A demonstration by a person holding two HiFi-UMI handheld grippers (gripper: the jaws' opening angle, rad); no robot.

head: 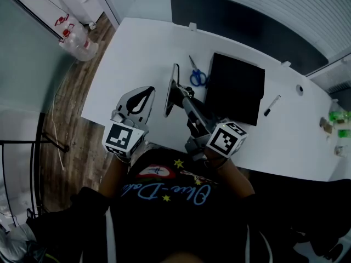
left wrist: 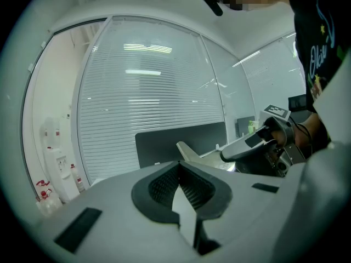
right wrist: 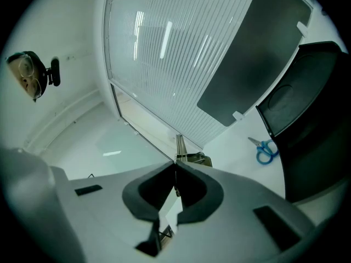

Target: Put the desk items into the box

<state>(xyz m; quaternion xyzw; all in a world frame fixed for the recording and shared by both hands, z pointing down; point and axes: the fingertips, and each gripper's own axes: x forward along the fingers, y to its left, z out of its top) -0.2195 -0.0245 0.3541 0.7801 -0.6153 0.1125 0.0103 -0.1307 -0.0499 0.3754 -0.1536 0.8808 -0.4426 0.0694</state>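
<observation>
A thin clipboard hangs edge-on above the white desk, its metal clip showing past the jaws. My right gripper is shut on it; in the right gripper view the jaws meet on the board's edge. The open black box stands just right of it on the desk, also seen in the right gripper view. My left gripper hovers left of the clipboard, jaws together with nothing between them. From it I see the clipboard and the right gripper.
Blue-handled scissors lie on the desk beside the box's far left corner, also visible in the right gripper view. A black pen lies right of the box. A dark panel runs along the desk's back edge. Small items sit far right.
</observation>
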